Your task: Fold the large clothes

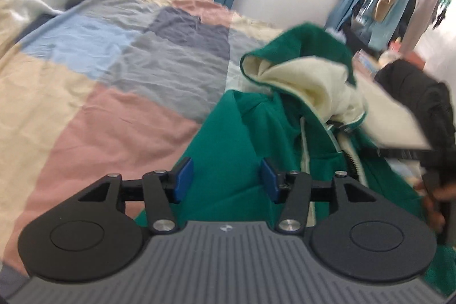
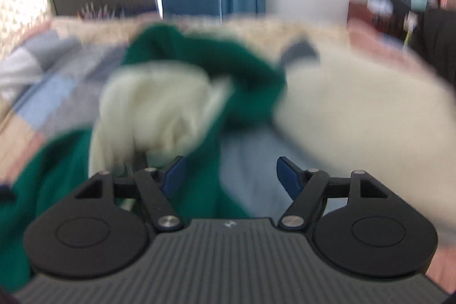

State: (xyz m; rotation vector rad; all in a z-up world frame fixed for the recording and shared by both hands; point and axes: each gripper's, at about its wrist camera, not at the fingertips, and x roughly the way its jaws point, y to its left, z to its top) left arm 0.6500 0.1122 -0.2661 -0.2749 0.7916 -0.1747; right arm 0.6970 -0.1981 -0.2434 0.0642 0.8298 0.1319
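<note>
Our left gripper [image 1: 226, 177] has its fingers wide over the green hoodie [image 1: 236, 138], whose cream-lined hood [image 1: 310, 81] lies bunched ahead of them on the patchwork quilt [image 1: 114, 70]. Our right gripper [image 2: 229, 175] is also spread wide, nothing between; its blurred view shows the hoodie [image 2: 199, 53] ahead-left.
</note>
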